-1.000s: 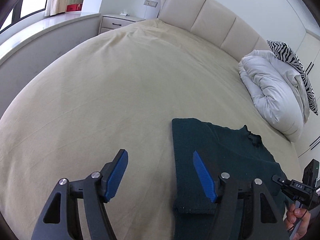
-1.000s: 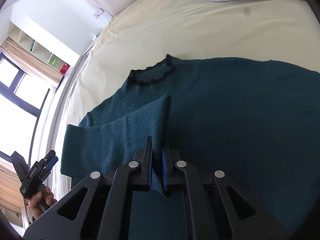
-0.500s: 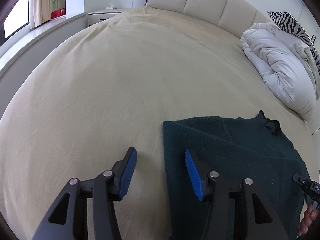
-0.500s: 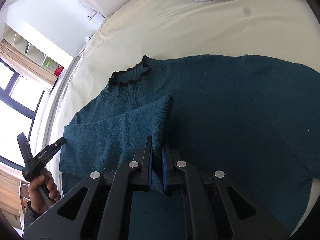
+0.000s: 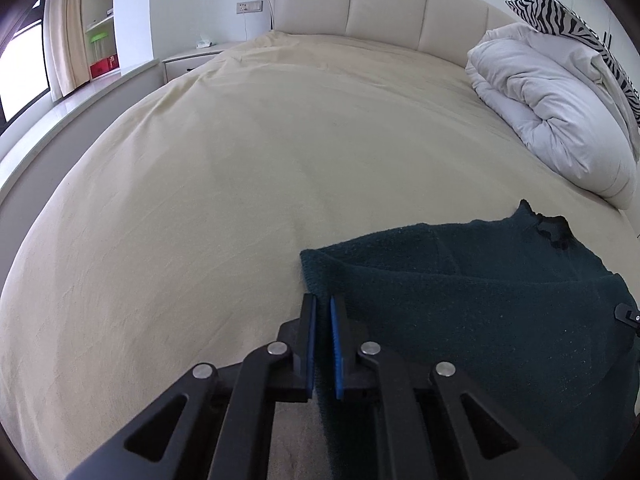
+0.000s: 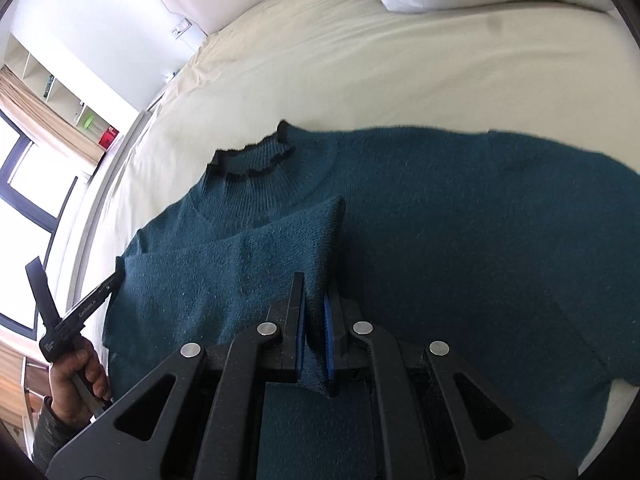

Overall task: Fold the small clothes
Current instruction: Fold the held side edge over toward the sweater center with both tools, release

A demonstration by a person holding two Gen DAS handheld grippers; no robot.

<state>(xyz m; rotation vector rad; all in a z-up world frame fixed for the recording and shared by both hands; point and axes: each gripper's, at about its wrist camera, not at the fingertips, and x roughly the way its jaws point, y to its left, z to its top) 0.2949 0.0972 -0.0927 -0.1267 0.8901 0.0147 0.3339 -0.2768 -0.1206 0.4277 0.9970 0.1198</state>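
**Beige bed, teal sweater pinched at two points**

Beige bedding covers the wide bed (image 5: 240, 184) on which the work is done. The left gripper (image 5: 322, 312) is seen with its blue pads brought nearly together, the jaws having just been closing, and the outer folded edge of the teal knit sweater (image 6: 460, 240) is clamped between them. The right gripper (image 6: 314, 300) is clenched on a raised fold of the same sweater, a ridge of knit standing up between its fingers. A sleeve is laid folded across the chest, just below the dark-trimmed ruffled collar (image 6: 252, 162). The garment is spread flat near the bed's near edge, its other sleeve stretched toward the right side of the bed. A person's hand (image 6: 74, 380) is seen wrapped around the left gripper's handle. A white duvet (image 5: 552, 120) is bundled at the head-end corner, a zebra-print pillow (image 5: 568, 16) resting against it, beside the padded headboard (image 5: 384, 4).
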